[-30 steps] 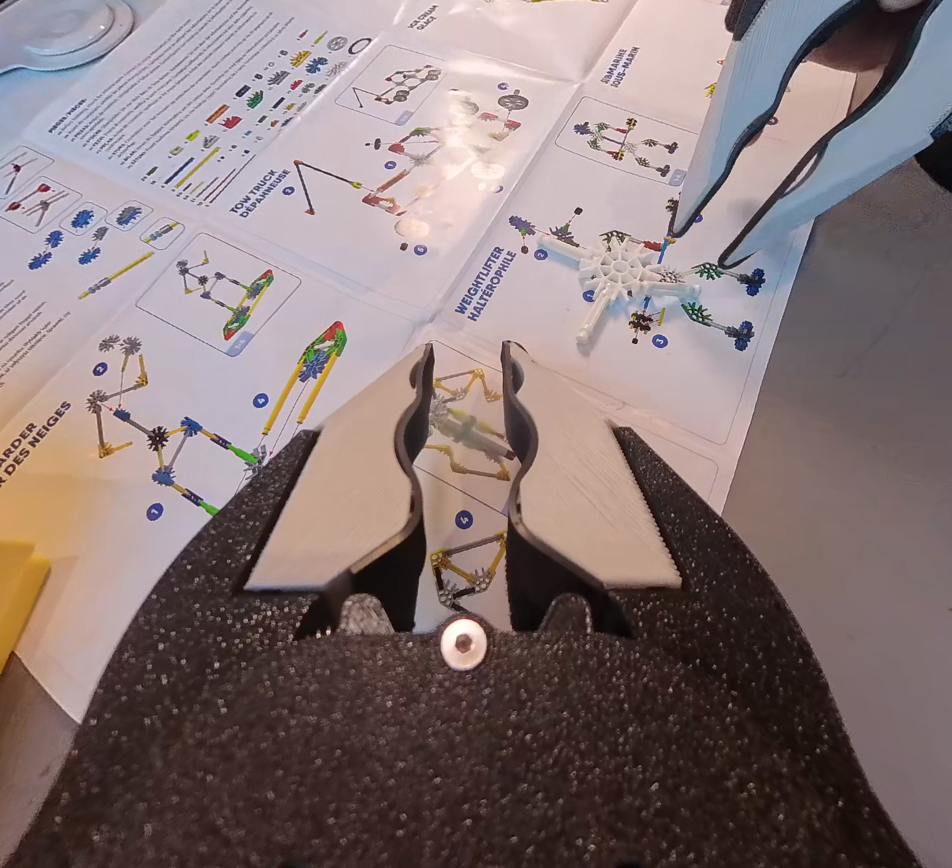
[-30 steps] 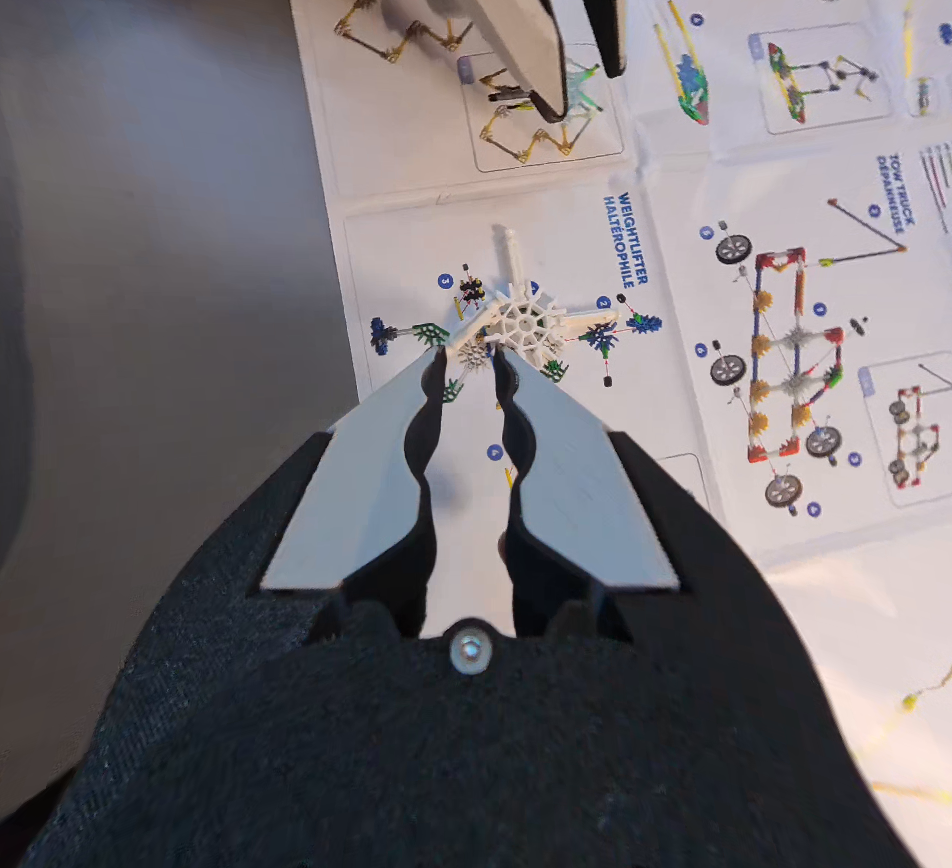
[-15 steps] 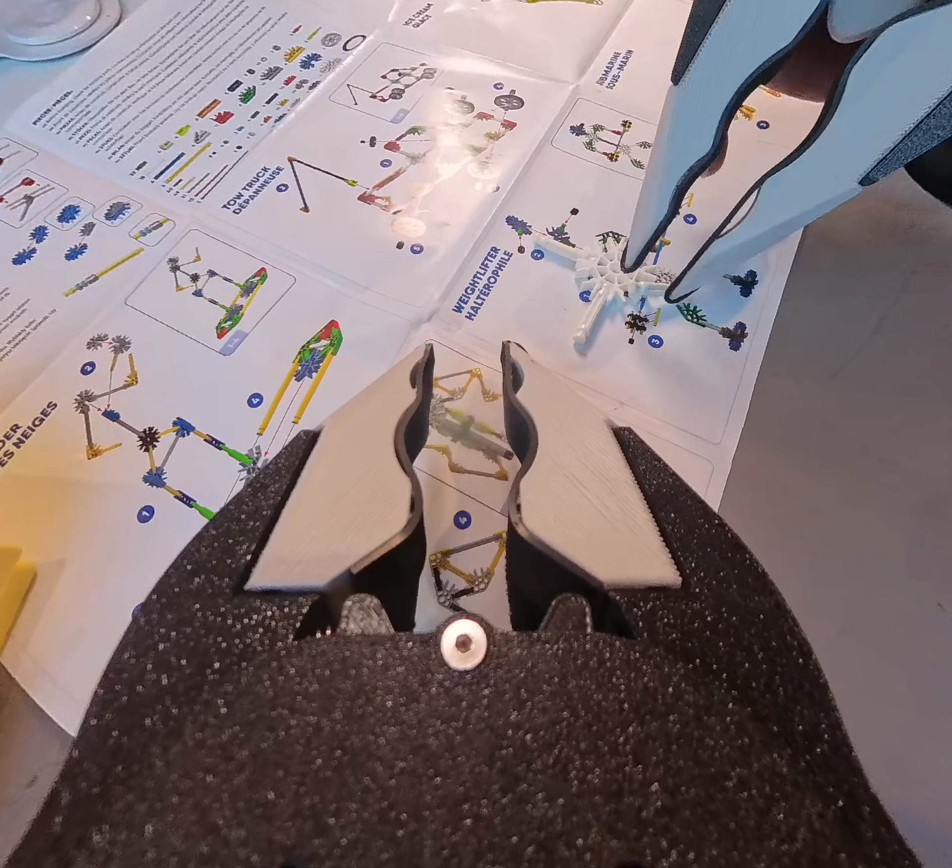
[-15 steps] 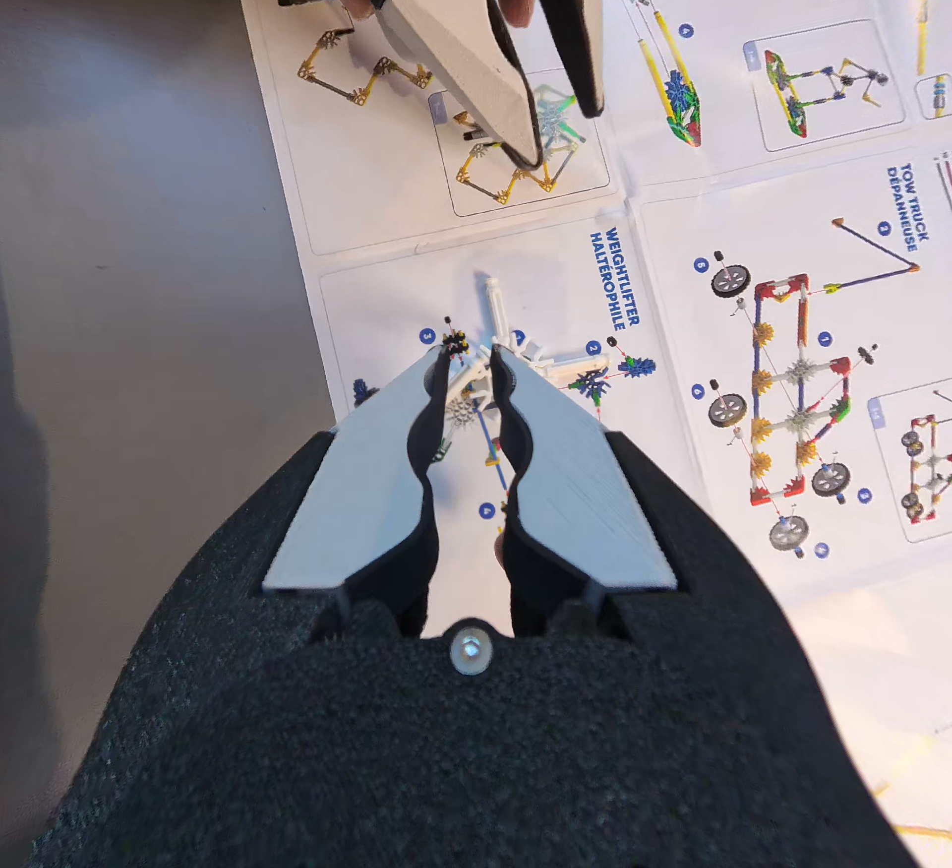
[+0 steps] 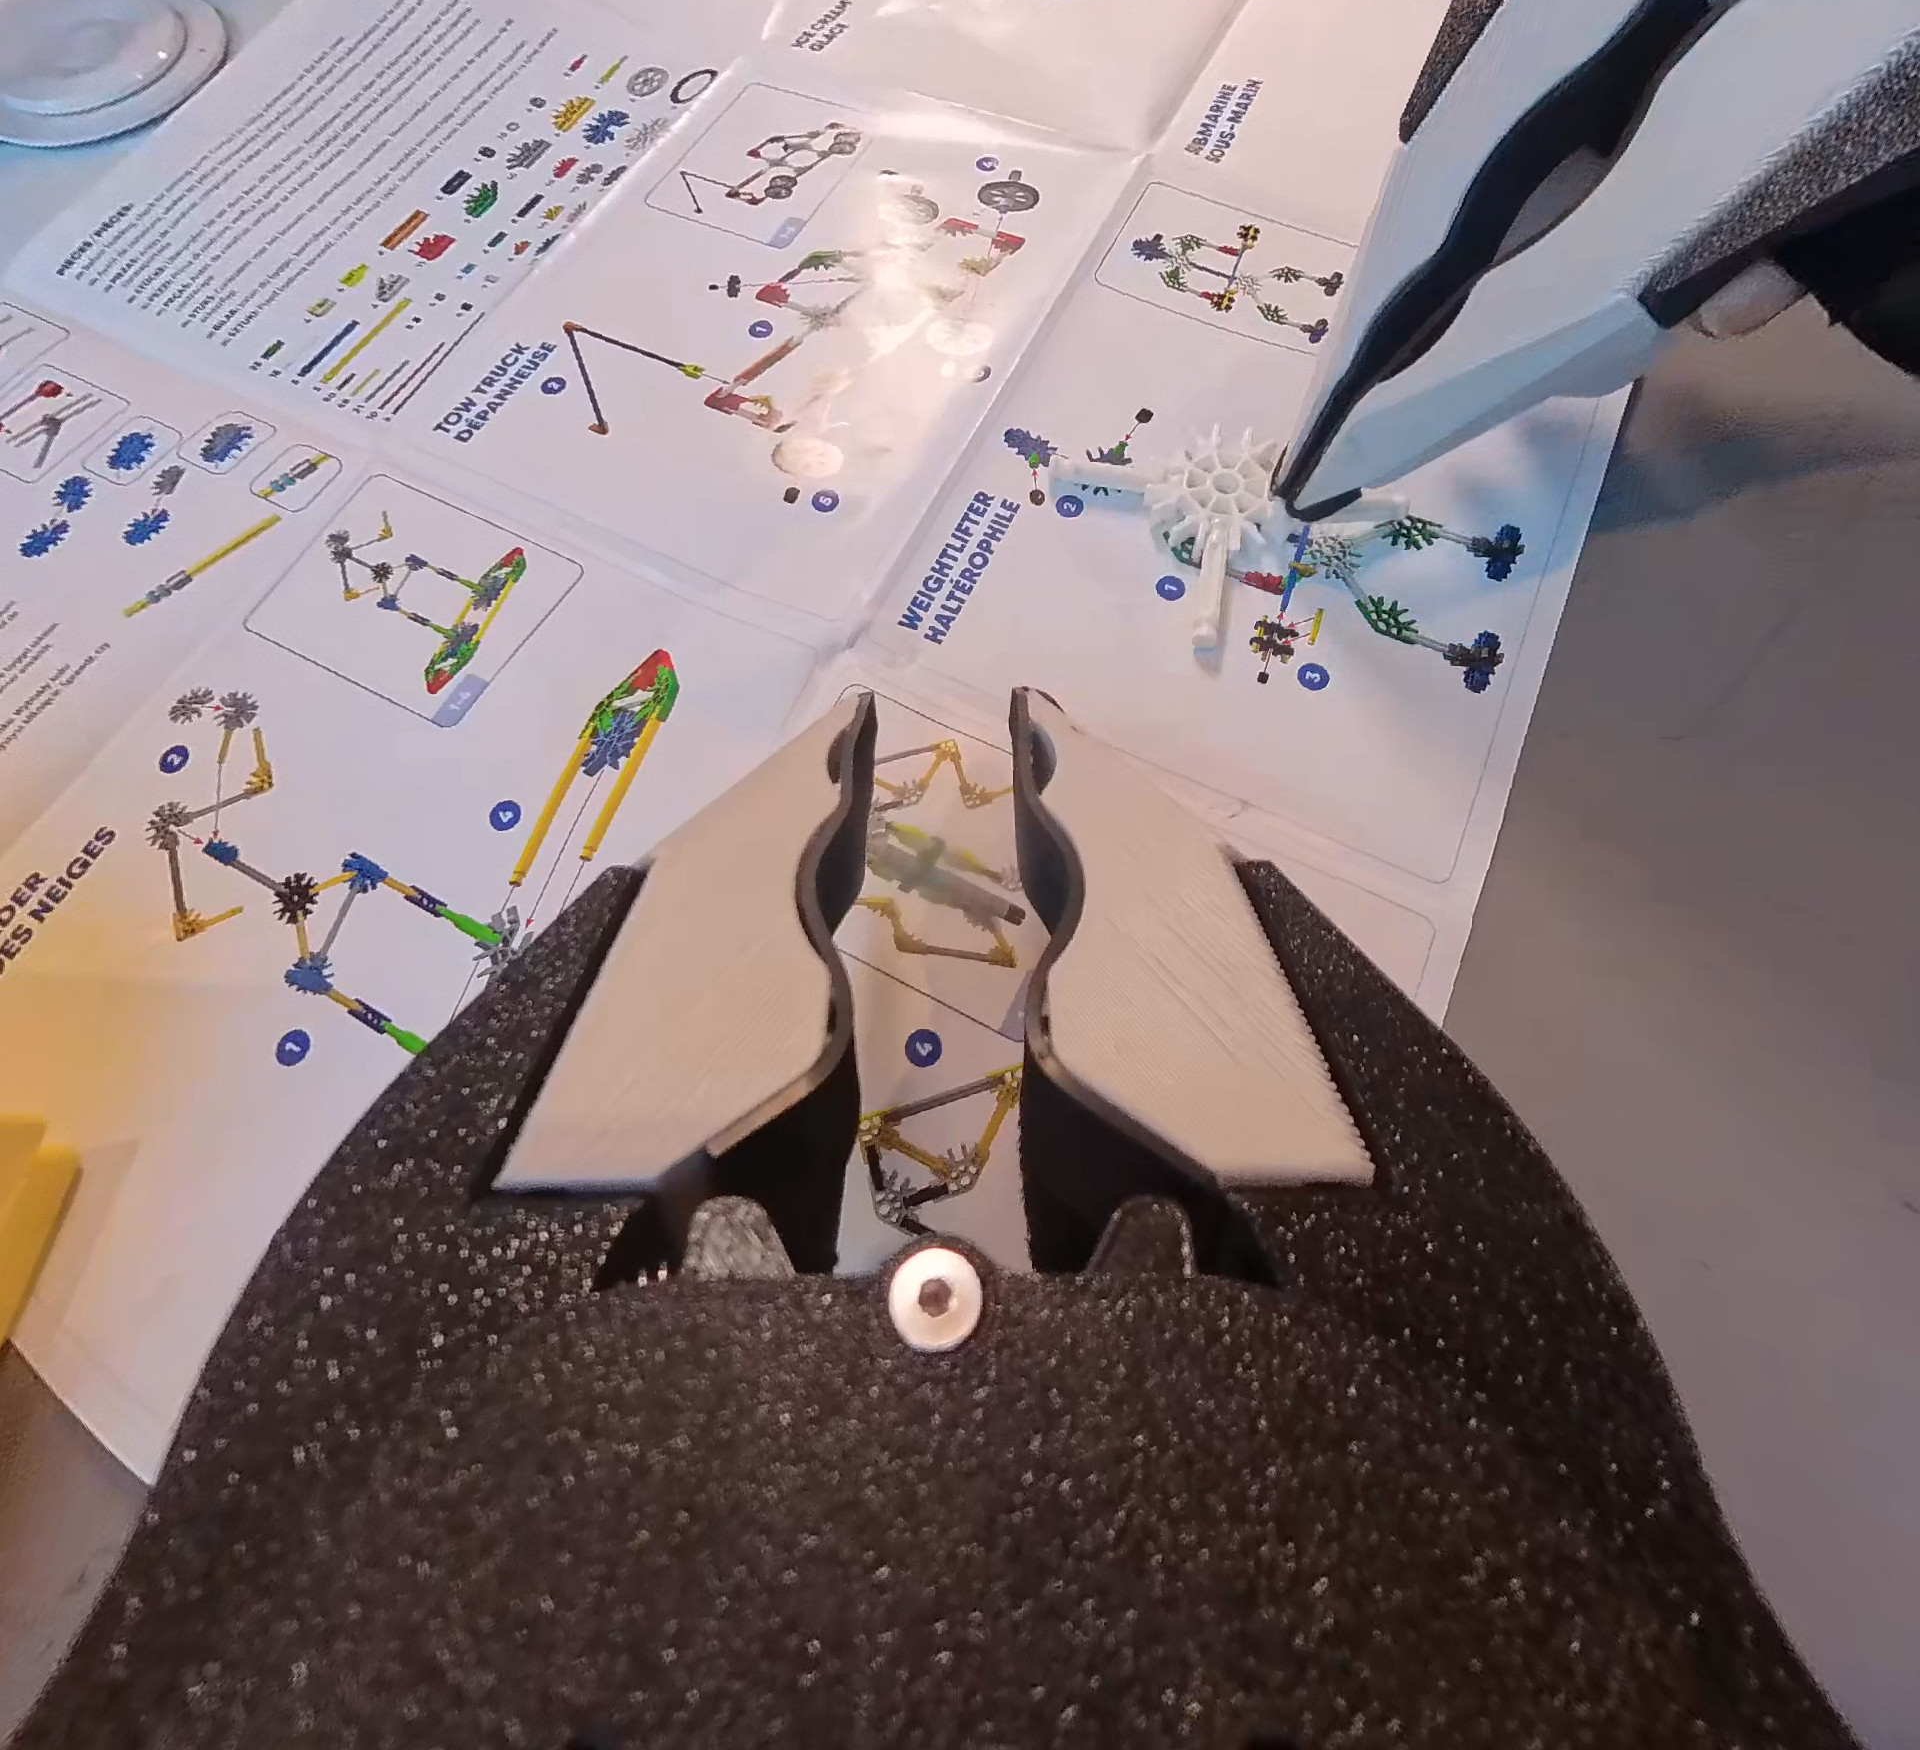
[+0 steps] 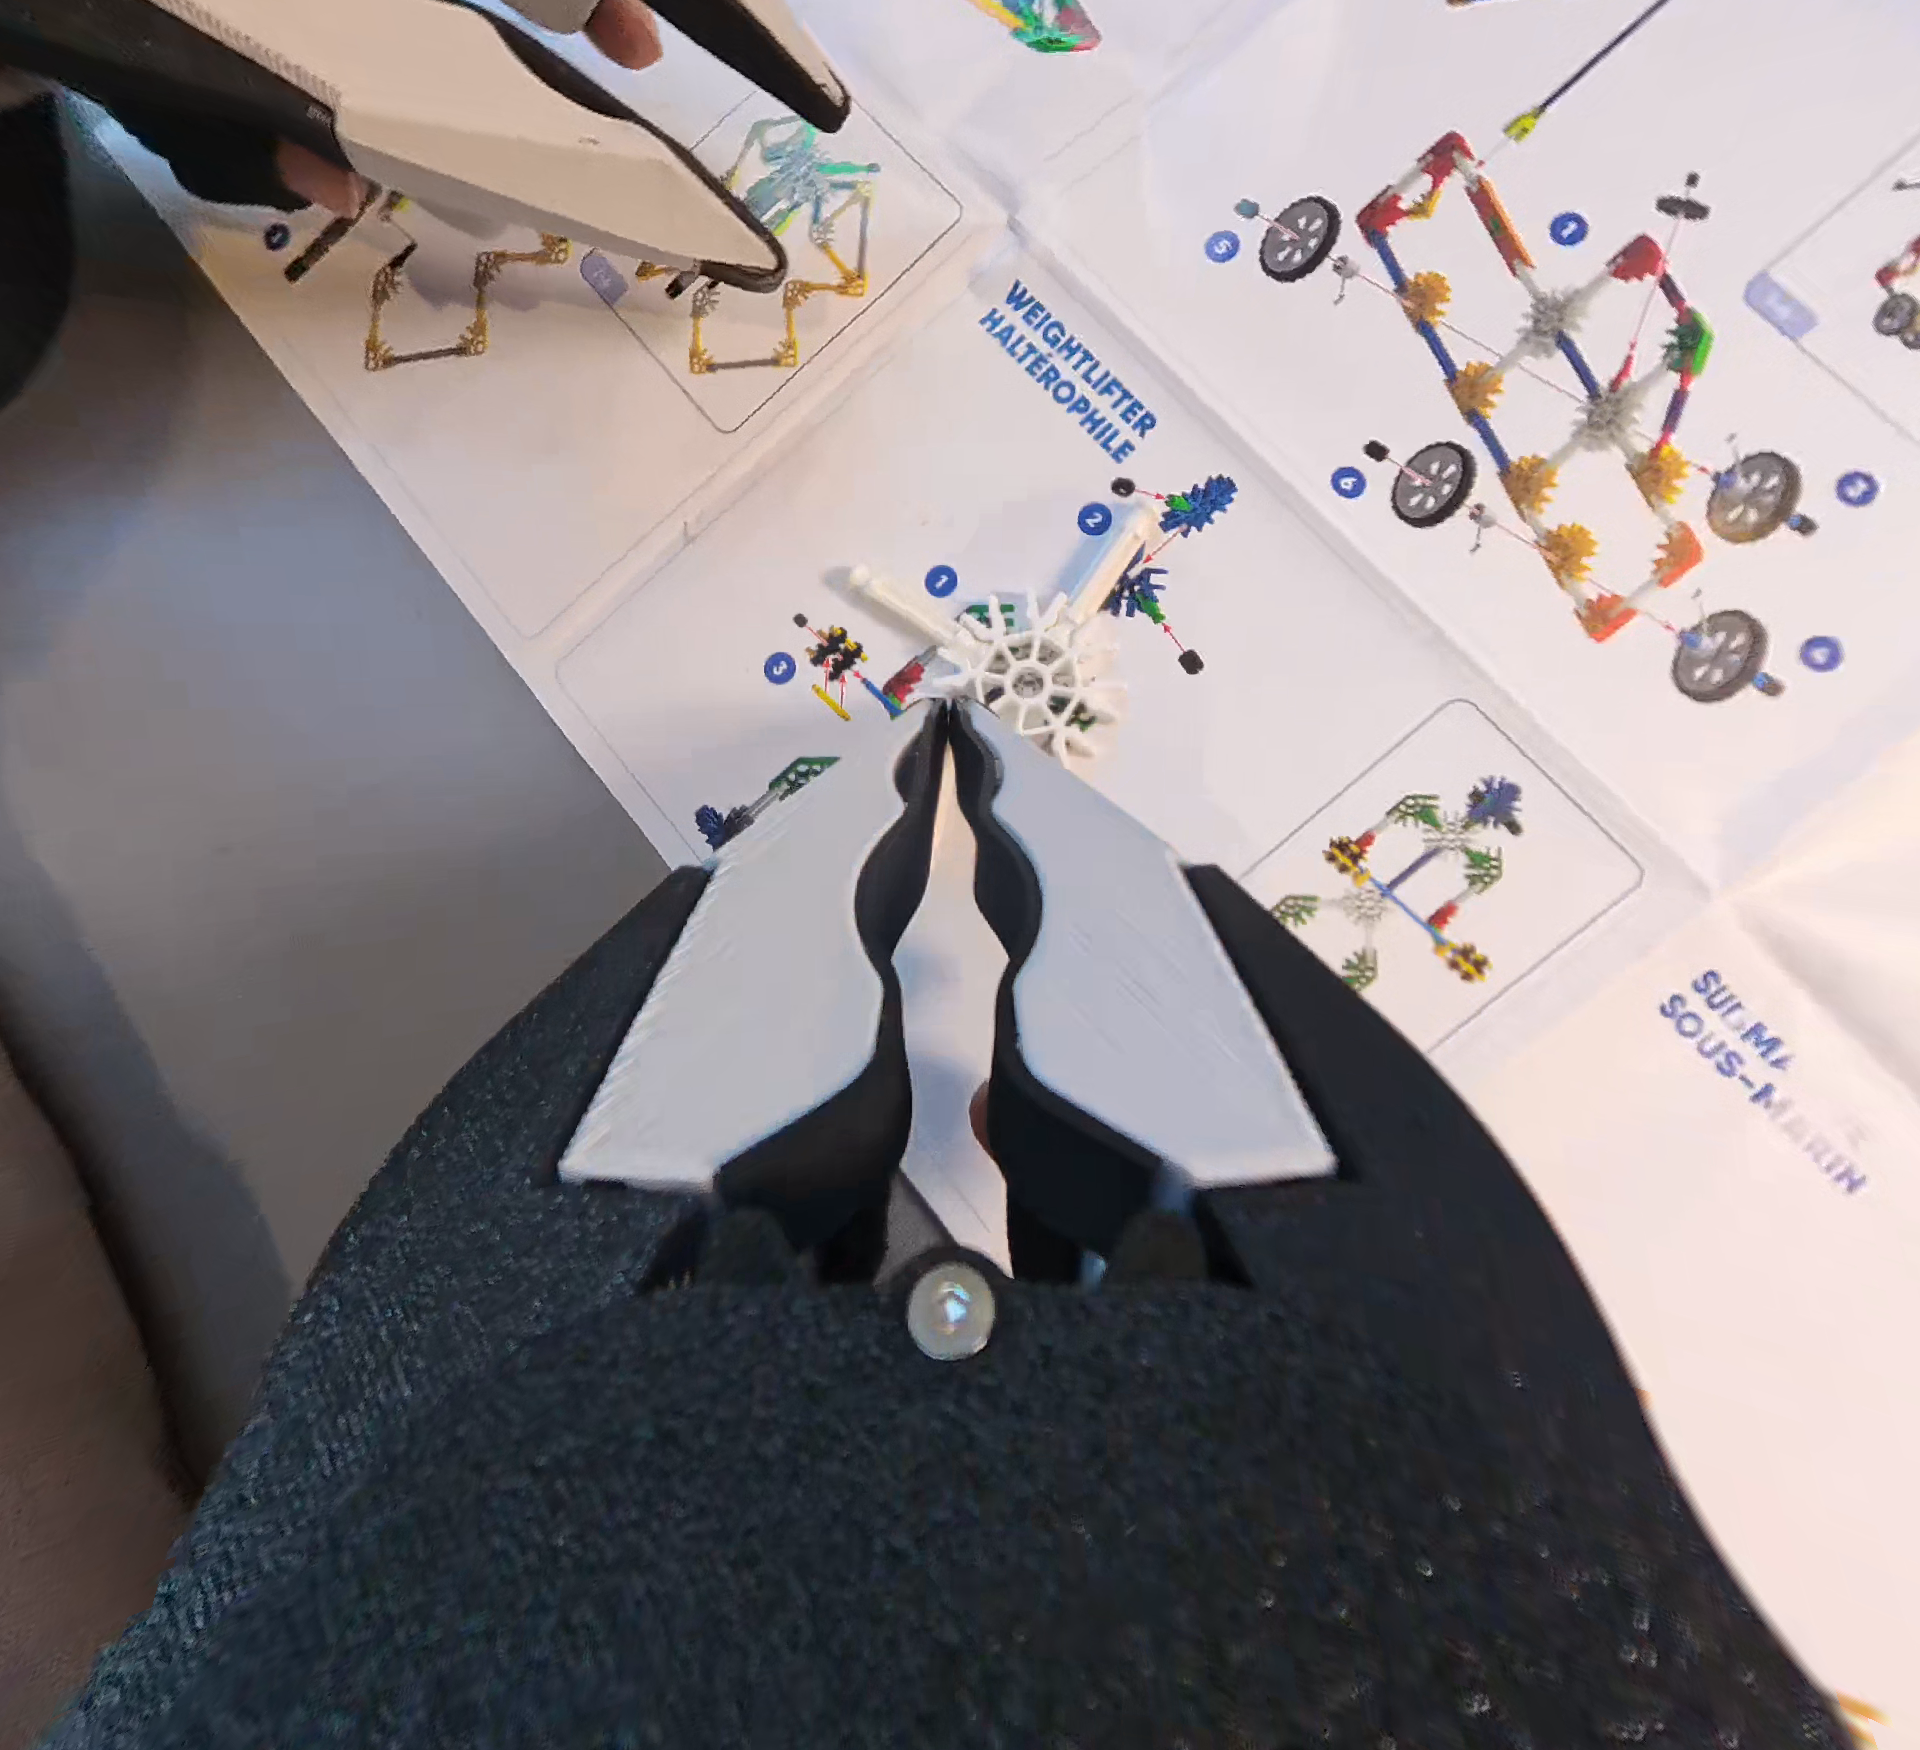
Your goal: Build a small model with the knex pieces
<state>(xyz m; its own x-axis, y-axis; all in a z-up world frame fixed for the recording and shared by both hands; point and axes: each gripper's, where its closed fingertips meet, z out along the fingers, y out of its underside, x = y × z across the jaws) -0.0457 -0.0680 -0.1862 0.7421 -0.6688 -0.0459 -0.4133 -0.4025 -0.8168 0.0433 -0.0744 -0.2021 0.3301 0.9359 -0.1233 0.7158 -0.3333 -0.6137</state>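
A white snowflake-shaped connector [image 5: 1216, 495] with white rods [image 5: 1210, 594] plugged into it lies on a large printed instruction sheet [image 5: 665, 557]. My right gripper [image 6: 948, 713] is shut, its tips pinching the near edge of the connector [image 6: 1023, 677]. In the left wrist view the right gripper [image 5: 1311, 495] comes in from the upper right. My left gripper [image 5: 940, 713] is open and empty. It hovers over the sheet a little short and left of the connector. It also shows at the top left of the right wrist view [image 6: 805, 188].
The sheet covers most of a grey table [image 5: 1714, 869], and its right edge runs close to the connector. A white round-based object [image 5: 94, 59] stands at the far left. A yellow thing [image 5: 31, 1212] lies at the left edge. The yellow thing [image 5: 31, 1212] is about 20 cm from my left fingertips and 30 cm from my right.
My right gripper has come down onto the white connector and gone from open to shut on its edge. My left gripper has stayed open and barely moved.
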